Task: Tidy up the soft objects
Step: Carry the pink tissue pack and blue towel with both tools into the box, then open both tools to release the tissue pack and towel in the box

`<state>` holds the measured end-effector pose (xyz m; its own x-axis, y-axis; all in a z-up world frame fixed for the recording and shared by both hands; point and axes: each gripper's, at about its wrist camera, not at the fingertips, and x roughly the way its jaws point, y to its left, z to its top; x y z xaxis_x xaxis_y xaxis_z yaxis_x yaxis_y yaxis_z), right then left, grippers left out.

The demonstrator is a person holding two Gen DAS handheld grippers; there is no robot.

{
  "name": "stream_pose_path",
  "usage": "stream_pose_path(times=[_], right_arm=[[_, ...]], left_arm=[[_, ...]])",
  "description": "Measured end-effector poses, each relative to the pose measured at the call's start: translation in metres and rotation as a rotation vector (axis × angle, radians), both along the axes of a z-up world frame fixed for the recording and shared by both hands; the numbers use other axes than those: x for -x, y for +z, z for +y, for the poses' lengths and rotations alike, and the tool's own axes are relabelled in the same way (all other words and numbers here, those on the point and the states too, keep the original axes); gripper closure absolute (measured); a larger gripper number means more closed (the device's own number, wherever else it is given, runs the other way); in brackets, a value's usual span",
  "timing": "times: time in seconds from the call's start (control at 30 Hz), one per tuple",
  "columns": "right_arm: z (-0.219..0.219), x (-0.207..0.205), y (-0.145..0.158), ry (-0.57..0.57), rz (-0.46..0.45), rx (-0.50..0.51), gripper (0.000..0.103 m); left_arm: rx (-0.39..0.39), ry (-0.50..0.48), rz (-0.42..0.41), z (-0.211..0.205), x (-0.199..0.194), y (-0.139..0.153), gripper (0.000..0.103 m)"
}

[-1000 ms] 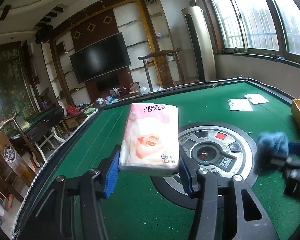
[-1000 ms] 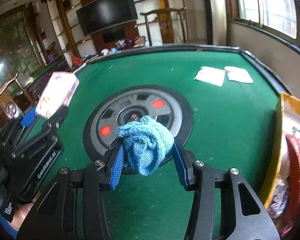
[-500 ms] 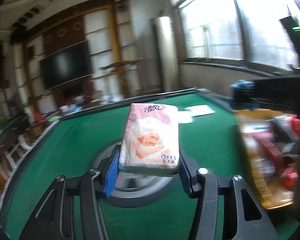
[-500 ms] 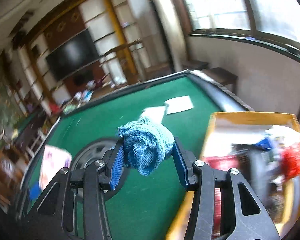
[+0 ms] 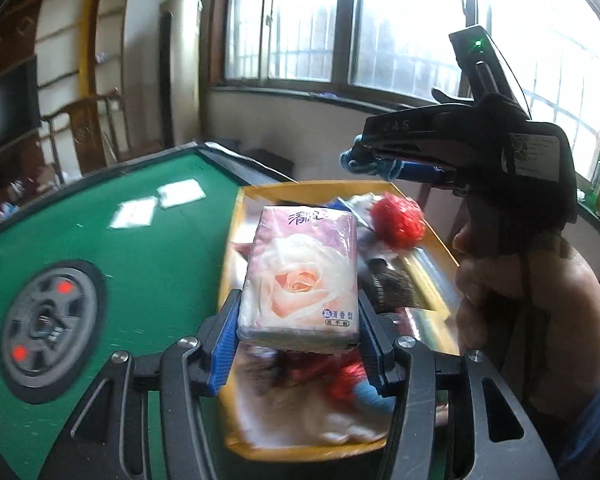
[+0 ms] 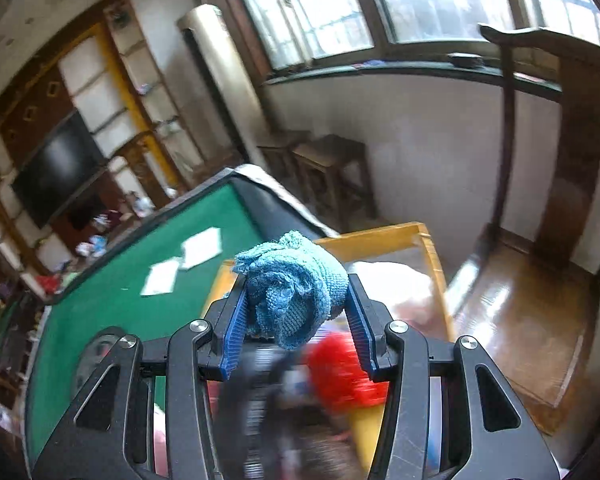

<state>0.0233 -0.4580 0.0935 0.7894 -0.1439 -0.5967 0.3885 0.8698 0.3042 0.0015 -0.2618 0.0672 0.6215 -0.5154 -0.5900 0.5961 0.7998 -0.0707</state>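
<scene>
My left gripper (image 5: 298, 340) is shut on a pink tissue pack (image 5: 302, 272) printed with a rose, held above the yellow wooden box (image 5: 312, 188). Several soft things lie blurred in the box, among them a red crinkly one (image 5: 398, 218). My right gripper (image 6: 296, 328) is shut on a blue knitted cloth (image 6: 294, 288) and hangs over the same box (image 6: 380, 234). In the left wrist view the right gripper (image 5: 364, 160) shows from the side, above the box's far end, with the blue cloth (image 5: 374, 164) in it.
The green felt table (image 5: 140, 248) has a round dark centre panel (image 5: 48, 320) and two white papers (image 5: 160, 200) near its far edge. A person's hand (image 5: 512, 280) holds the right gripper. Wooden stools (image 6: 320, 172) and a polished wooden seat (image 6: 520, 312) stand beyond the table.
Both grippers have swung to the right from over the table's middle to above the yellow box, each still holding its object. The right wrist view has rolled.
</scene>
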Motion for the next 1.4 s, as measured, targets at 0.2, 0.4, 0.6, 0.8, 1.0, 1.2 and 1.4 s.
stream_pose_path(times=[0.2, 0.4, 0.6, 0.8, 1.0, 1.2, 1.4], right_arm=[[-0.013, -0.017, -0.018, 0.019, 0.078, -0.04, 0.057], [-0.011, -0.027, -0.031, 0.031, 0.138, -0.043, 0.056], [-0.004, -0.028, -0.03, 0.033, 0.154, -0.015, 0.046], [-0.001, -0.022, -0.022, 0.021, 0.113, 0.001, 0.036], [-0.002, -0.018, -0.017, 0.0, 0.085, 0.004, 0.034], [-0.001, -0.006, -0.006, -0.052, 0.022, 0.046, 0.034], [0.003, 0.007, 0.006, -0.091, -0.077, 0.069, 0.034]], left_arm=[[-0.052, -0.034, 0.074, -0.023, -0.006, -0.025, 0.049], [-0.064, -0.046, 0.067, -0.022, -0.004, -0.023, 0.048], [-0.063, -0.07, 0.06, -0.026, -0.004, -0.027, 0.046], [-0.044, -0.078, 0.064, -0.025, 0.0, -0.026, 0.043], [-0.062, -0.073, 0.041, -0.026, 0.001, -0.025, 0.042], [-0.044, -0.06, 0.01, -0.016, 0.008, -0.019, 0.042], [-0.014, -0.026, -0.025, 0.008, 0.016, -0.013, 0.041]])
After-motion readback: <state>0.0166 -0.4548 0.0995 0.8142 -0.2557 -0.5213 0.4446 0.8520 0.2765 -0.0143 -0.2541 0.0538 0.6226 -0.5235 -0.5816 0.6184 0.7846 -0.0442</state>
